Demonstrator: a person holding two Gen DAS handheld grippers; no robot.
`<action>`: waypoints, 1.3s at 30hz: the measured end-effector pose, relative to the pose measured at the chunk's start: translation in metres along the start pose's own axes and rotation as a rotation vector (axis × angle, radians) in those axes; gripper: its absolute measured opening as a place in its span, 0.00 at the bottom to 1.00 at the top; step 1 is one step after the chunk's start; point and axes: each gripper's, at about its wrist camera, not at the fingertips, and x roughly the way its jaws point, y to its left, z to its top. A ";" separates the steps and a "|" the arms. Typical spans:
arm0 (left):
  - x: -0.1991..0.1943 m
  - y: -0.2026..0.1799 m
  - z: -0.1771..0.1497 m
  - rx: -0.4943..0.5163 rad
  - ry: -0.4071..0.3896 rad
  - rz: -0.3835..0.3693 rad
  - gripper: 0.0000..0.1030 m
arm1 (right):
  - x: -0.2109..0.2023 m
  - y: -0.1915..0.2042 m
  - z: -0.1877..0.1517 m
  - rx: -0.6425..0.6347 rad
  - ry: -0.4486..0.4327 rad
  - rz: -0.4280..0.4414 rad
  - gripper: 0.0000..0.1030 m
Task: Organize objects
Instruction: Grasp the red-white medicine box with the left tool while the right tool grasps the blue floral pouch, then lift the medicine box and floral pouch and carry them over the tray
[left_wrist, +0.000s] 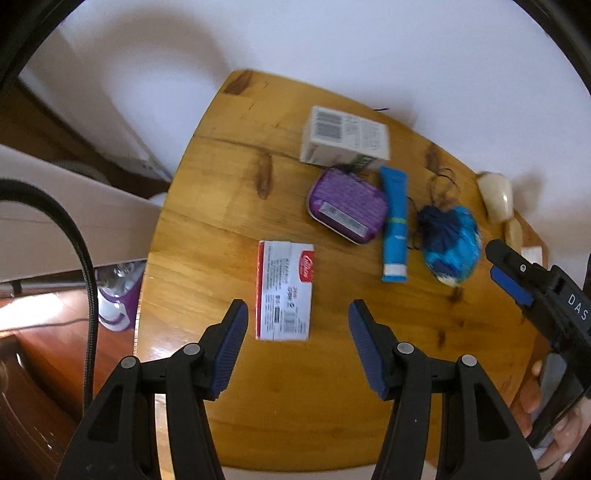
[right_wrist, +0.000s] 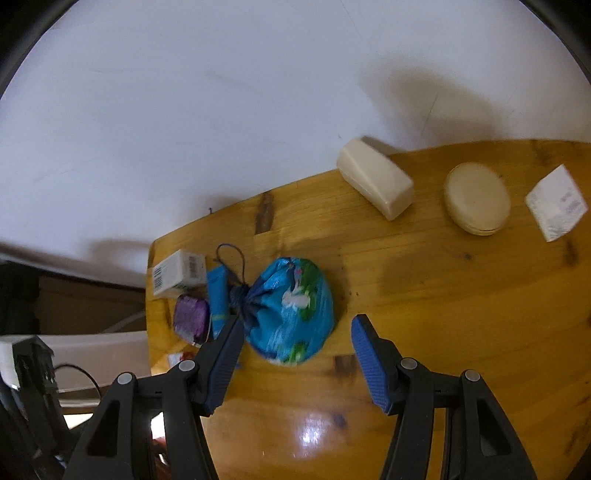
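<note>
Jaws: I read both as released, holding nothing. My left gripper (left_wrist: 297, 308) hovers above the flat red-and-white printed packet (left_wrist: 285, 290) on the round wooden table (left_wrist: 207, 184). From the packet, at 1 o'clock lies the purple rectangular tin (left_wrist: 345, 205), with the blue plastic tube (left_wrist: 395, 225) just beside it. My right gripper (right_wrist: 295, 325) straddles the blue patterned drawstring pouch (right_wrist: 291, 310). At 1 o'clock from the pouch sits a cream soap-like block (right_wrist: 375, 177).
</note>
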 end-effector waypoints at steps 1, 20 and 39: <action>0.004 0.002 0.001 -0.012 0.003 -0.004 0.59 | 0.005 0.000 0.000 0.004 0.008 0.000 0.60; 0.026 -0.003 0.000 -0.072 -0.015 0.049 0.42 | 0.021 0.019 -0.009 -0.109 -0.011 -0.064 0.44; -0.064 -0.018 -0.028 0.027 -0.105 0.013 0.41 | -0.067 0.042 -0.047 -0.140 -0.104 -0.033 0.37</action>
